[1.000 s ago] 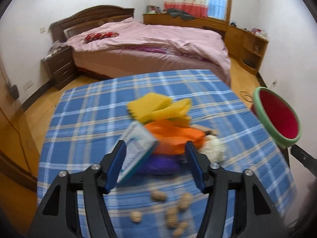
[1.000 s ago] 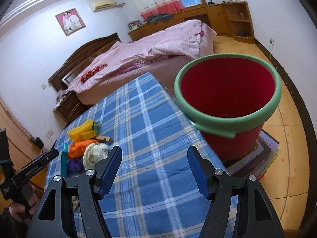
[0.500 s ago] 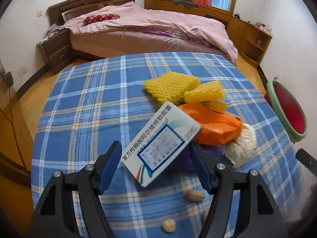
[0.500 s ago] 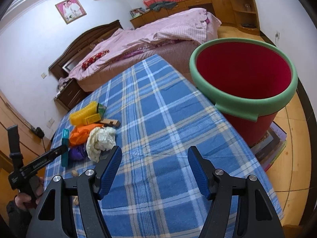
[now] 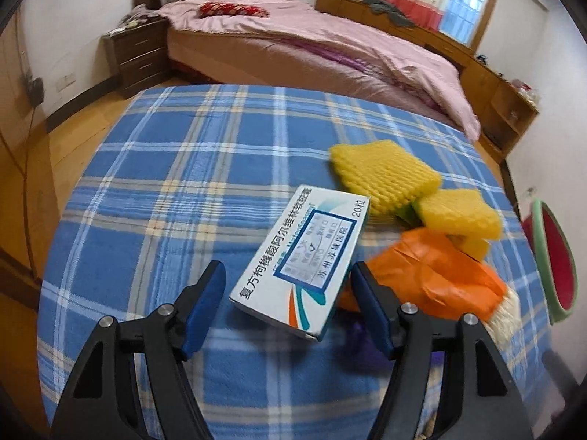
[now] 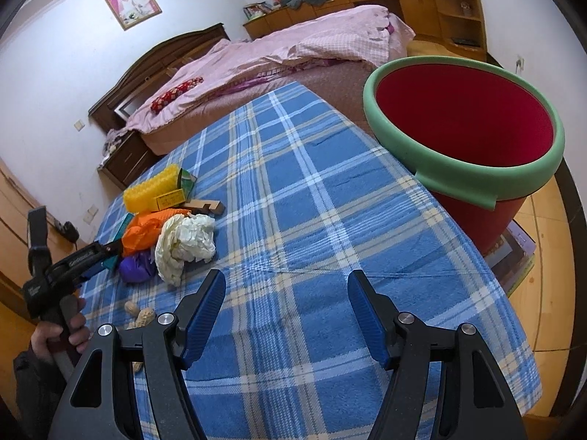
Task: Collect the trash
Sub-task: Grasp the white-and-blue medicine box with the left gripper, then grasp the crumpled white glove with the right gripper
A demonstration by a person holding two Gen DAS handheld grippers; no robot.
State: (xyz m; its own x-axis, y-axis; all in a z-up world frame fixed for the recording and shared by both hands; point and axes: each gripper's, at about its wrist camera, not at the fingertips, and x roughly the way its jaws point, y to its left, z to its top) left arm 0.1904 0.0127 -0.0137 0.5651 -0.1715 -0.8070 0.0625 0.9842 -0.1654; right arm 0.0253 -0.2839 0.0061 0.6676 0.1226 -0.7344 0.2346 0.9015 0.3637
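A trash pile lies on the blue plaid tablecloth: a white and teal medicine box, yellow foam netting, a yellow block, an orange bag, crumpled white paper, a purple scrap and peanuts. My left gripper is open around the near end of the box, which leans up on the pile; its pads do not press on it. My right gripper is open over bare cloth, right of the pile. The red bucket with a green rim stands off the table's right edge.
The bucket rests on stacked books on the wooden floor. A small wooden piece lies behind the paper. A bed with pink covers and a nightstand stand beyond the table. A hand holds the left gripper's handle.
My left gripper has come down and forward onto the pile, so the medicine box now sits between its fingers. My right gripper has dipped slightly toward the cloth; its jaws stand as before.
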